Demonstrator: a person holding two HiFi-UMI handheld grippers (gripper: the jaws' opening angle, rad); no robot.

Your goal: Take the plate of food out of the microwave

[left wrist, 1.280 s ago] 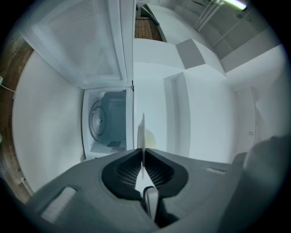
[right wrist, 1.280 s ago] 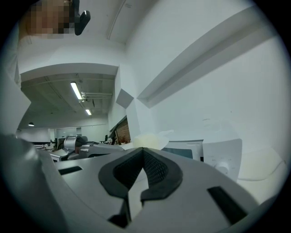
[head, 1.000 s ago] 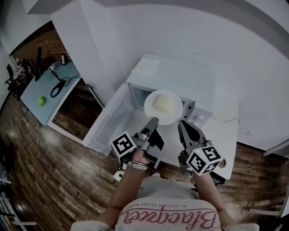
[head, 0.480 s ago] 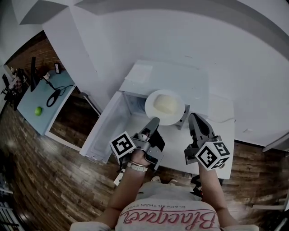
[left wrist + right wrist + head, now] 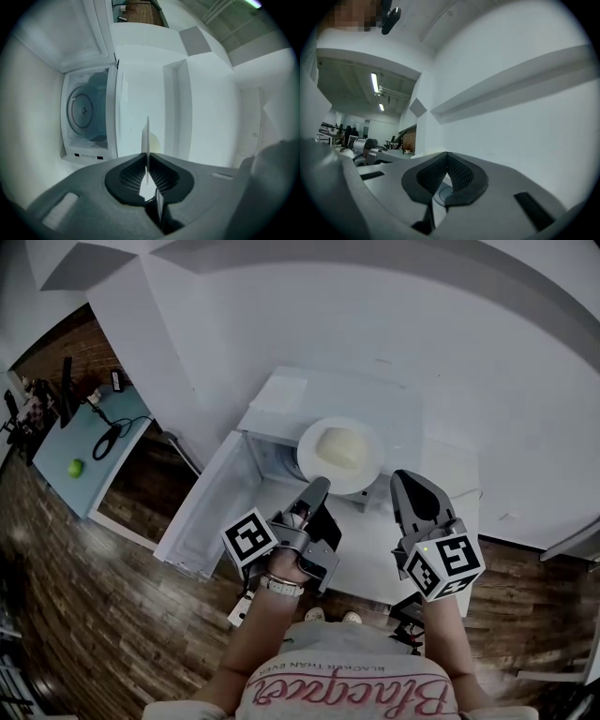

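The left gripper (image 5: 147, 157)'s jaws are clamped on the rim of the white plate (image 5: 147, 133), which stands edge-on between them. The plate, with pale food (image 5: 339, 448) on it, is outside the microwave (image 5: 86, 112), in front of its open door side. The right gripper (image 5: 446, 157) has its jaws together with nothing between them, and it hangs near the microwave's front.

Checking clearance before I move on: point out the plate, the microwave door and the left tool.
plate (image 5: 308, 456), head view, bare left rim.
microwave door (image 5: 208, 510), head view, middle of inner panel.
left tool (image 5: 317, 487), head view, tips clamped on plate rim.
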